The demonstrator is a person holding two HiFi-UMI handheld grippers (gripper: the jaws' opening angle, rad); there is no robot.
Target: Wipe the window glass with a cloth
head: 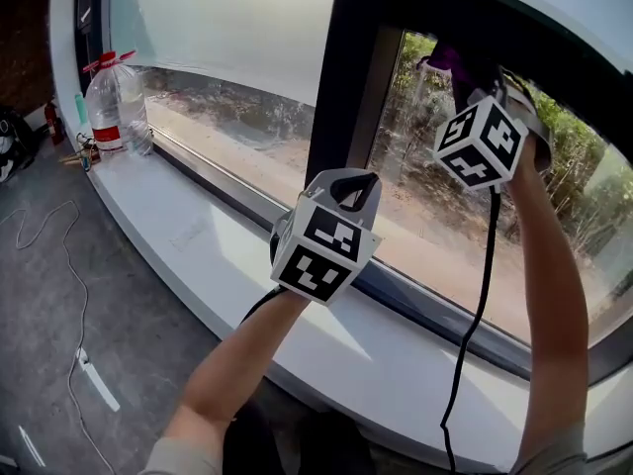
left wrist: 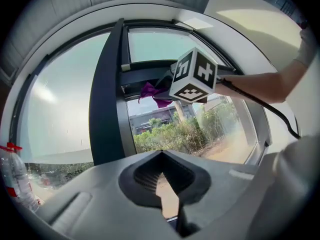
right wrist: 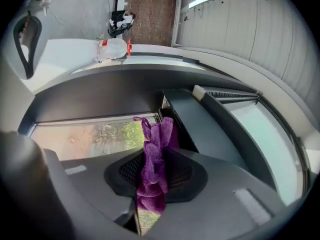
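A purple cloth point(head: 442, 60) is bunched against the upper part of the right window pane point(head: 445, 206), close to the dark top frame. My right gripper point(head: 465, 75) is raised high and shut on it. In the right gripper view the cloth point(right wrist: 152, 169) hangs out from between the jaws of the right gripper point(right wrist: 152, 179). My left gripper point(head: 348, 190) is held lower, above the sill in front of the dark mullion point(head: 346, 77), apart from the glass. In the left gripper view the left gripper point(left wrist: 162, 184) has its jaws together with nothing between them, and the cloth point(left wrist: 152, 91) shows above.
A white sill point(head: 227, 265) runs under the window. A clear water bottle point(head: 114, 102) with a red cap stands at the sill's far left end. A black cable point(head: 480, 295) hangs from the right gripper. A thin cord point(head: 59, 226) lies on the grey floor.
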